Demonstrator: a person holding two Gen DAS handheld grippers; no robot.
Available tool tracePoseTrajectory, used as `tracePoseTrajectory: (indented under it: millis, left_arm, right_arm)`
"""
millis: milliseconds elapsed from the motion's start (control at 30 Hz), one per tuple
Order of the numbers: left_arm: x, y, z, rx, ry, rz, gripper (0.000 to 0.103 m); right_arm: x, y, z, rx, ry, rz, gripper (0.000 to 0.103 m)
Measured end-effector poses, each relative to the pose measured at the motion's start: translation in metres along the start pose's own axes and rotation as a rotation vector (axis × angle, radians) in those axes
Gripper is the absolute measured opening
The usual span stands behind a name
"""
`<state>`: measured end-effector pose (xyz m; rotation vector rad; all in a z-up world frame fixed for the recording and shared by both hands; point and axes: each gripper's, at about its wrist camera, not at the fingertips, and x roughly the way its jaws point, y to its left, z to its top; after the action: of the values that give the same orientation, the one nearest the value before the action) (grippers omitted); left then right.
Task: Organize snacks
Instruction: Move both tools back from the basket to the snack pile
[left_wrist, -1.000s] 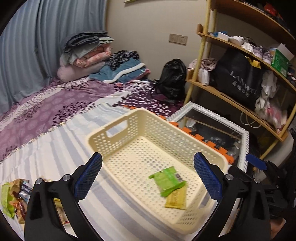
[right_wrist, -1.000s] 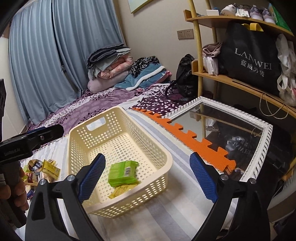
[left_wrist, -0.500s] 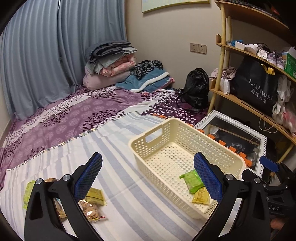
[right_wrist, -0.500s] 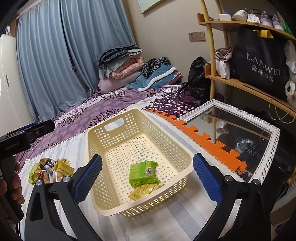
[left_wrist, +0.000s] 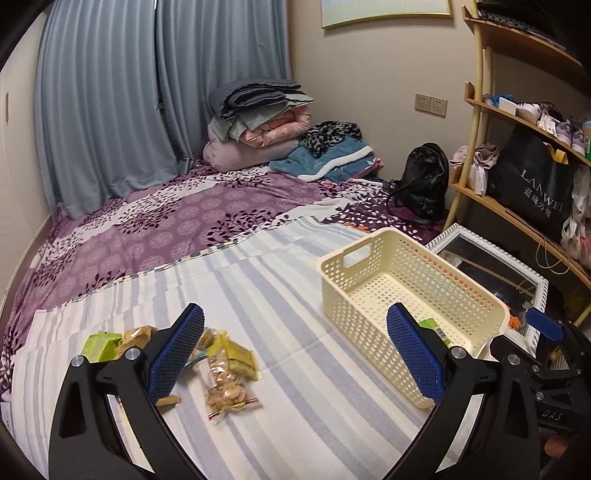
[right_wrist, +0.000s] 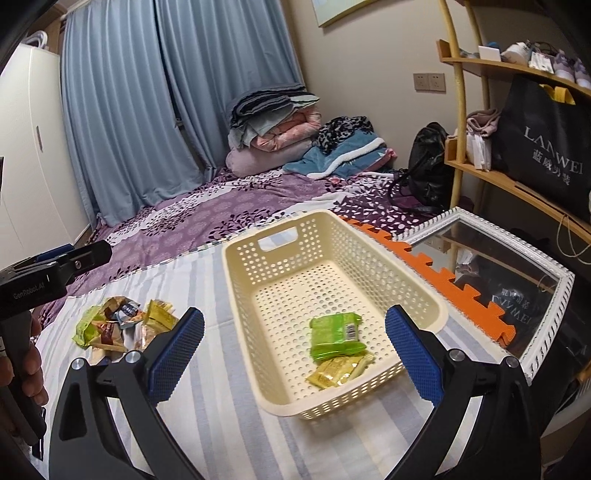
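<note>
A cream plastic basket sits on the striped blue-and-white sheet at the right side of the bed, its long axis running from near to far. Its walls and floor are pierced with rows of small round holes, and a rectangular handle slot is cut in the far end wall. Its rim is smooth and rounded at the corners.

To the left of the basket, on the same sheet and well apart from it, lies a loose pile of snacks: crinkled packets in lime green, tan, brown and yellow, plus a clear bag of pale biscuits at its near right edge.

Inside the basket, at its near end, a bright green packet with a barcode on a white label lies flat, and a smaller yellow packet touches its near edge.

The right gripper hovers over the near part of the basket, blue pads spread wide, nothing between them. The left gripper has its pads equally far apart and empty, between the pile and the basket.
</note>
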<state>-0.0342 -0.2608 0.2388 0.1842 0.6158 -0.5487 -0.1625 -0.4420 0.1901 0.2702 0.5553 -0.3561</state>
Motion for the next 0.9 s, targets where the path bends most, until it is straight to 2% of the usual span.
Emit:
tracePoseTrajectory:
  millis: [600, 900]
  left_arm:
    - [-0.035, 0.083, -0.038, -0.089, 0.017, 0.131, 0.101]
    - [-0.038, 0.117, -0.058, -0.144, 0.049, 0.162, 0.101]
  right_arm:
    - [0.004, 0.095, -0.009, -0.151, 0.055, 0.119, 0.098]
    - [0.012, 0.132, -0.017, -0.204, 0.093, 0.158, 0.098]
